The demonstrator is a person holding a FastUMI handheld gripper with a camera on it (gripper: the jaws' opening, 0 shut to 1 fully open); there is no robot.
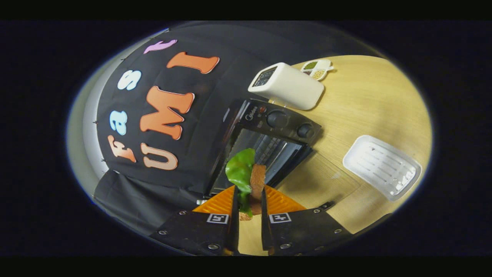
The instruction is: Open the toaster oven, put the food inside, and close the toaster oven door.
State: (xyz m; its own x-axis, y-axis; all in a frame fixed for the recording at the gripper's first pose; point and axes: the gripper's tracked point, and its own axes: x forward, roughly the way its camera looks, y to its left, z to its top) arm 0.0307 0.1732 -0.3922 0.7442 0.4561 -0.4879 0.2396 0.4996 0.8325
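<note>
My jaws are clamped on the sandwich (256, 181), both orange fingers (219, 204) pressing its sides, with the green lettuce leaf (240, 169) flopping out toward eleven o'clock. Just beyond the fingers, at twelve o'clock, I see the black toaster oven (280, 123) with its door (326, 177) dropped open onto the wooden worktop (369, 100), rack visible inside, two knobs (277, 119) on its front panel. At one o'clock beyond the oven stands a white box-shaped appliance (288, 86), a small sectioned dish (317, 69) behind it. At two o'clock, well apart, lies a white ribbed tray (382, 167).
</note>
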